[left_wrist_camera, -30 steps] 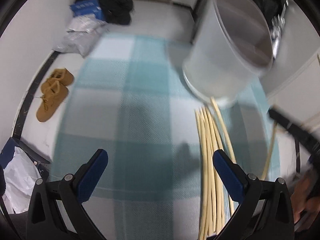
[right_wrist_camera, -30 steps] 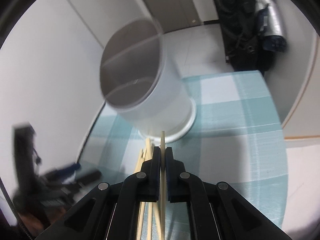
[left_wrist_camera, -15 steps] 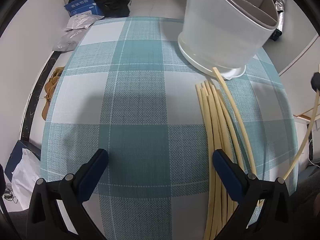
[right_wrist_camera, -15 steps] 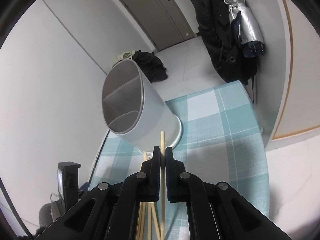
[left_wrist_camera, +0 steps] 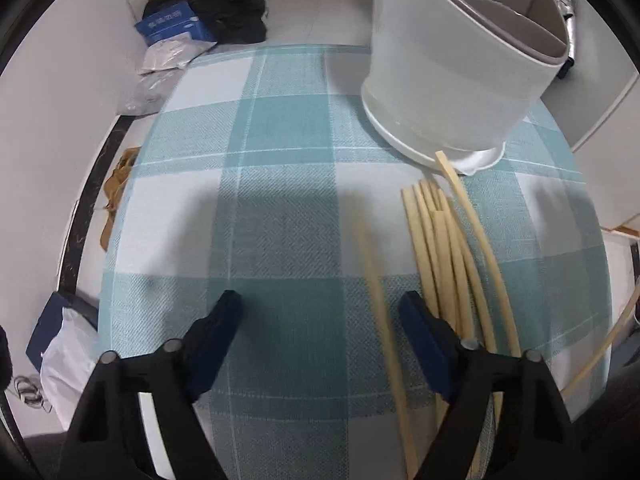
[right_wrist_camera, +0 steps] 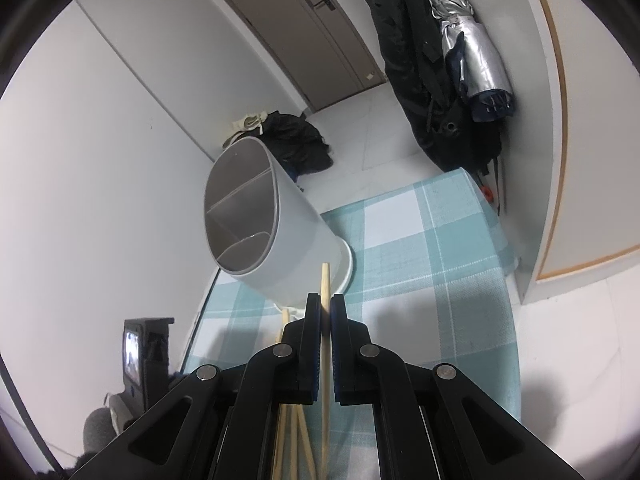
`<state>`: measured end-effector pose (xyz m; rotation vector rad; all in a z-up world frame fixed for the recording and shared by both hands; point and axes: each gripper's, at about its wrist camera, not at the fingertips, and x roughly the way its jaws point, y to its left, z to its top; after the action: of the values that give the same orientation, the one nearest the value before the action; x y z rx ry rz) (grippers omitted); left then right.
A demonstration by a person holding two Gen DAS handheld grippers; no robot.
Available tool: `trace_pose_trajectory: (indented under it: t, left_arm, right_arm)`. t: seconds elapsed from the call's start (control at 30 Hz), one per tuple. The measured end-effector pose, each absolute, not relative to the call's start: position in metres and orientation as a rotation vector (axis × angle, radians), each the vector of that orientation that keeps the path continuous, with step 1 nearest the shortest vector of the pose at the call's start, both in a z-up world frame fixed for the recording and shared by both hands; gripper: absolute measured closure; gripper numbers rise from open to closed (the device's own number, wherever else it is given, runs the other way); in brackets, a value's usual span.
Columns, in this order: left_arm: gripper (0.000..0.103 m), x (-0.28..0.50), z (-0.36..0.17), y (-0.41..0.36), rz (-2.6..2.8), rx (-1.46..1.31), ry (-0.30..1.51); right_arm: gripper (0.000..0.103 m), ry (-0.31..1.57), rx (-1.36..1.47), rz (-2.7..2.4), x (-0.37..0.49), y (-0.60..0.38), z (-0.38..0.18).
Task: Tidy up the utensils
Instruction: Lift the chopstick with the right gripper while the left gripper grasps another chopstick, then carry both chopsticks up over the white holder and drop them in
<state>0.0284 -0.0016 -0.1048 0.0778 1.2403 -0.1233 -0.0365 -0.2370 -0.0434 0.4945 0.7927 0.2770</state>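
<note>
A bundle of pale wooden chopsticks (left_wrist_camera: 448, 248) lies on the teal checked tablecloth (left_wrist_camera: 280, 208), its tips reaching the white divided utensil holder (left_wrist_camera: 452, 72). My left gripper (left_wrist_camera: 320, 308) points down at the cloth and its jaws are closing. One blurred chopstick (left_wrist_camera: 376, 300) lies between them near the right pad, and neither pad presses on it. My right gripper (right_wrist_camera: 326, 308) is shut on a single chopstick (right_wrist_camera: 326, 280), held above the table and pointing toward the holder (right_wrist_camera: 256, 224). That chopstick also shows at the right edge of the left wrist view.
The table edge curves close on the left and right (left_wrist_camera: 116, 240). On the floor lie brown shoes (left_wrist_camera: 116, 184), a blue box (left_wrist_camera: 172, 24) and dark bags (left_wrist_camera: 236, 8). A dark coat (right_wrist_camera: 404, 40) and a folded umbrella (right_wrist_camera: 472, 52) hang by the door. A small screen (right_wrist_camera: 138, 352) stands at lower left.
My left gripper's jaws have narrowed, and one chopstick now lies apart from the bundle between them. My right gripper has lifted back with its chopstick, so the holder looks smaller.
</note>
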Motion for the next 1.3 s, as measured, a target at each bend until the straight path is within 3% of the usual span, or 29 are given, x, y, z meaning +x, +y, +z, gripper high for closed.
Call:
trace_pose_trajectory:
  t: [0.3,0.37,0.43,0.67,1.03,1.3]
  left_arm:
    - [0.057,0.042,-0.108,0.002,-0.142,0.090,1.225]
    - [0.082,0.045,-0.106,-0.001,-0.137,0.089,1.227]
    - [0.098,0.046,-0.104,-0.004,-0.126,0.079,1.234]
    - [0.102,0.042,-0.101,-0.004,-0.083,0.053,1.200]
    - [0.102,-0.016,-0.010,0.007,-0.190,-0.075,0.844]
    - [0.102,-0.029,0.018,0.001,-0.255,-0.085,0.776]
  right_arm:
    - [0.099,0.788,0.486,0.297,-0.037,-0.234,-0.042]
    - [0.099,0.783,0.481,0.299,-0.038,-0.233,-0.041]
    - [0.099,0.775,0.475,0.304,-0.039,-0.231,-0.039]
    - [0.099,0.742,0.435,0.299,-0.045,-0.225,-0.033]
    - [0.099,0.623,0.326,0.321,-0.066,-0.198,-0.010]
    - [0.099,0.552,0.264,0.326,-0.076,-0.178,0.003]
